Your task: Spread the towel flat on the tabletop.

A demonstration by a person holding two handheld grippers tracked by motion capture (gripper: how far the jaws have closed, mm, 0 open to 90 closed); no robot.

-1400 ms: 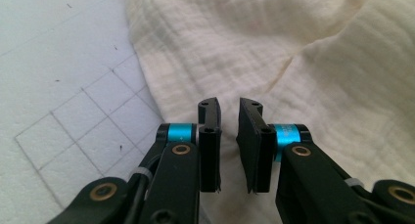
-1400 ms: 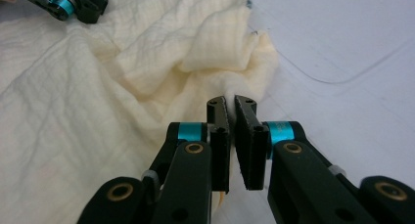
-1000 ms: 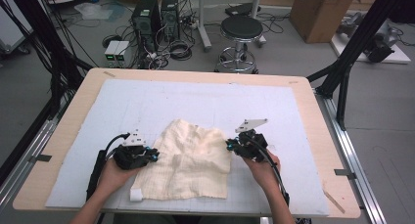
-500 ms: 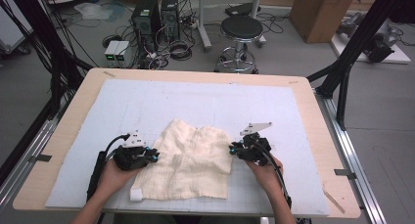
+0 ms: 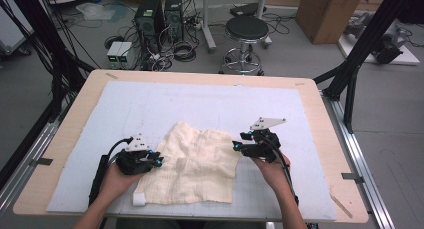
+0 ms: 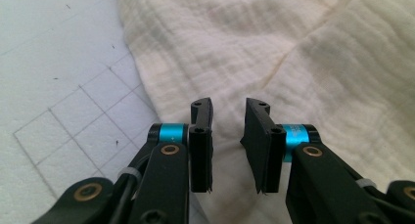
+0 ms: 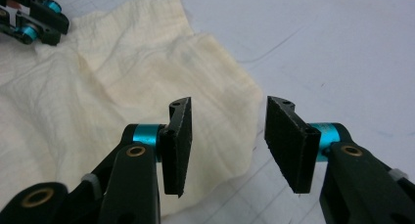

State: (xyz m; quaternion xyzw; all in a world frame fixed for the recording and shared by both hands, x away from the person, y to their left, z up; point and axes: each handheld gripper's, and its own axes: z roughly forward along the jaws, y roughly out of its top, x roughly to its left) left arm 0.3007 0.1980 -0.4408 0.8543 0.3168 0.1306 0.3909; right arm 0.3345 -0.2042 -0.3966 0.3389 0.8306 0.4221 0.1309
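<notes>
Cream cloth (image 5: pixel 197 164) lies rumpled on white gridded mat (image 5: pixel 310 119), near-centre of table (image 5: pixel 320 96). Left tool (image 5: pixel 142 159) at cloth's left edge, jaws spread, pinching nothing. Right tool (image 5: pixel 250 146) at right edge, jaws spread wide over cloth corner. Fabric looks light, soft, limp, crinkly; will sag, bunch. Best hold: opposite side edges or corners, pinching hem

- One cream cloth (image 5: pixel 197 164), lying between the two grippers' fingers.
- Two grippers: left gripper (image 5: pixel 156 160), right gripper (image 5: pixel 235 147), each with two black fingers (image 6: pixel 201 136) set apart.
- One white mat (image 5: pixel 210 104) on one table (image 5: pixel 325 114).
- One stool (image 5: pixel 245 31) beyond.
</notes>
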